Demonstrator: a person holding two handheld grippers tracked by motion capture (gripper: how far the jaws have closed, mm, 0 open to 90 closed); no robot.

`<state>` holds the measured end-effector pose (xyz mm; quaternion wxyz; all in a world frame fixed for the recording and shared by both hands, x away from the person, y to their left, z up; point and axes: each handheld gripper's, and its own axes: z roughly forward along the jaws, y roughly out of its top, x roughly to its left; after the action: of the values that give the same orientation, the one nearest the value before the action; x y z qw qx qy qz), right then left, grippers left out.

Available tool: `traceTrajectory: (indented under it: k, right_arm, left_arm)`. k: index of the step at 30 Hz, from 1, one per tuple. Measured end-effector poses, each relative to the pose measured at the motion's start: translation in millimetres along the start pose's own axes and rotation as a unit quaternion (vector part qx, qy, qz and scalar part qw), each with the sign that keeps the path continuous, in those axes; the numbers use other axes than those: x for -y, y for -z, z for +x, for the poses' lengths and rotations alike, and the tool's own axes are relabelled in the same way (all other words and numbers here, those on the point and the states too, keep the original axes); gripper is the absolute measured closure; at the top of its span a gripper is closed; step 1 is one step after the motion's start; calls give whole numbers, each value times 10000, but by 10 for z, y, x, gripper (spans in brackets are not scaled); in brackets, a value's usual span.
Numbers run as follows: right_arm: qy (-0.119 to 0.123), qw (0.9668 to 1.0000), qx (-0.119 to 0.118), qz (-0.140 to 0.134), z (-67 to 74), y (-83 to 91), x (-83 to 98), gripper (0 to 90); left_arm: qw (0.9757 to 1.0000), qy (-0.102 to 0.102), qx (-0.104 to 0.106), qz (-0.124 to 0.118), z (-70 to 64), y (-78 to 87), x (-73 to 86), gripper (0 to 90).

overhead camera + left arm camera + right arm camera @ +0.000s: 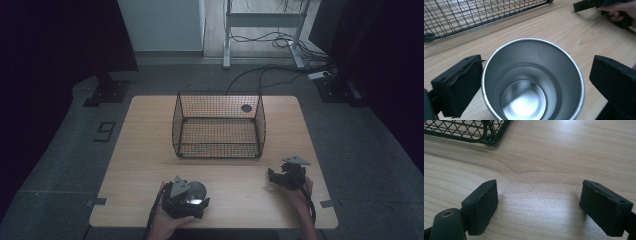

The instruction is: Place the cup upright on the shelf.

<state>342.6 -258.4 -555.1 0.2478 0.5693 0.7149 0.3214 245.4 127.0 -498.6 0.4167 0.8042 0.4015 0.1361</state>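
Observation:
A stainless steel cup (531, 82) stands upright on the wooden table (150, 150), near the front edge at the left; I look down into its empty inside. My left gripper (536, 75) is open around it: the left pad (461, 85) is at the cup's rim, while a small gap shows at the right pad (614, 80). In the high view the cup (196, 190) sits just ahead of the left gripper (186, 199). My right gripper (539, 200) is open over bare wood, nothing between its pads. It sits at the front right (274, 176).
A black wire basket (218, 125) stands in the middle of the table, behind both grippers, and looks empty. A small dark round spot (246, 108) lies on the table behind it. Cables and a desk frame (265, 30) are on the floor beyond.

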Motion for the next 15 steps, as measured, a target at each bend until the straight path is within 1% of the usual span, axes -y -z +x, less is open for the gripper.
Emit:
traceTrajectory:
  k: [5,6,10,12,14,15]
  right_arm:
    - [0,10000,-1,1,0,0,0,144]
    - [-2,10000,-1,2,-1,-1,-1,144]
    - [-7,10000,-3,6,-2,-3,-4,144]
    - [-7,10000,-4,6,-2,-3,-4,144]
    - [-7,10000,-3,5,-3,-4,-5,144]
    - [-7,10000,-3,4,-4,-7,-7,144]
  left_arm:
    - [10000,25,-11,16,-5,-62,39,0]
    - [10000,-20,-43,75,-15,-95,54,0]
    - [9999,-13,-61,91,-13,-121,74,10]
    - [10000,-25,-75,43,-13,-116,79,39]
    - [9999,-43,-131,10,-11,-108,84,106]
    - [9999,-57,-107,13,-6,-106,84,135]
